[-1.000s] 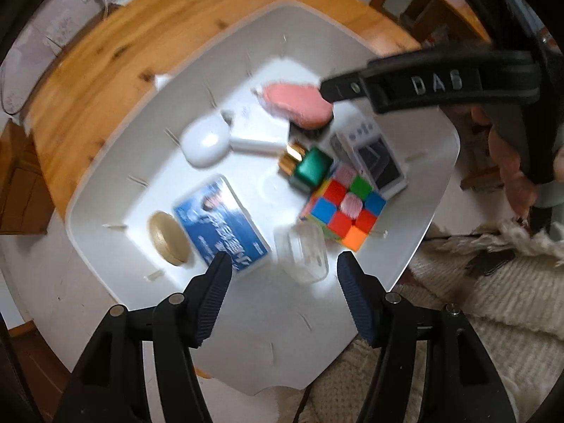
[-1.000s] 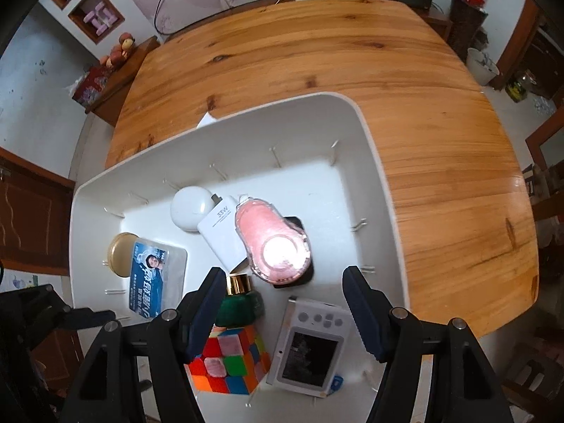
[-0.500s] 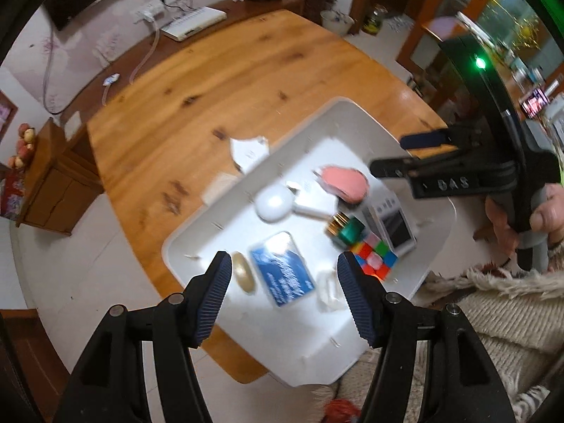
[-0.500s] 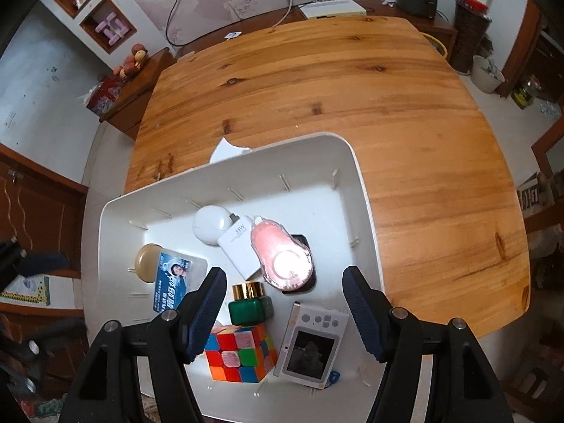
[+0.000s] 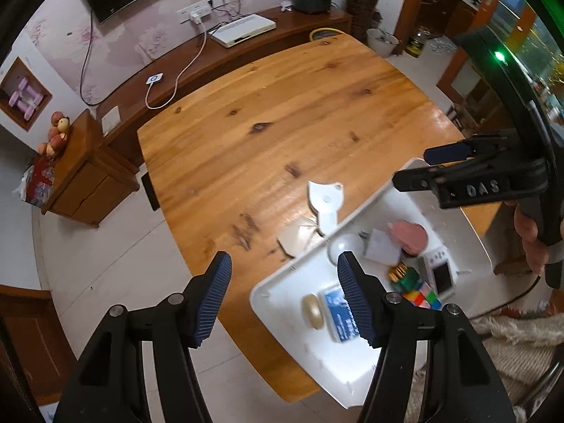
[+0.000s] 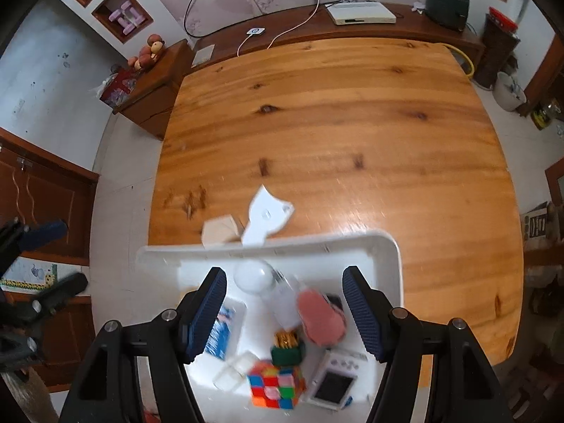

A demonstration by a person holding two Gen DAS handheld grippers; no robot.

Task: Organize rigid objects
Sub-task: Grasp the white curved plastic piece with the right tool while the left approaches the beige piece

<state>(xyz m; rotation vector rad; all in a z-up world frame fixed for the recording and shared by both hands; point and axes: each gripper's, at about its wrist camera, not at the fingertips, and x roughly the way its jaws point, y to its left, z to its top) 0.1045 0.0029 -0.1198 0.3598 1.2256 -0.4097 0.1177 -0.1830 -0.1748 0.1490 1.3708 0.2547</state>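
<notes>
The left gripper (image 5: 283,298) hangs with jaws apart and nothing between them, above the wooden table (image 5: 282,112); right of it sits a white tray (image 5: 278,292) holding a colour cube (image 5: 423,299), a blue card (image 5: 340,313) and what may be a camera (image 5: 439,273), somewhat blurred. The right gripper (image 5: 417,167), held in a hand (image 5: 534,236), reaches over the tray's far corner.

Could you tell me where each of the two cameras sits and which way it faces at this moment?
Left wrist: on the left gripper, high above the table's near-left corner, looking steeply down; own open fingers, the right gripper and a hand show.
Right wrist: on the right gripper, above the white bin, looking steeply down; own open fingers show.
Shared: bin, Rubik's cube, wooden table.
</notes>
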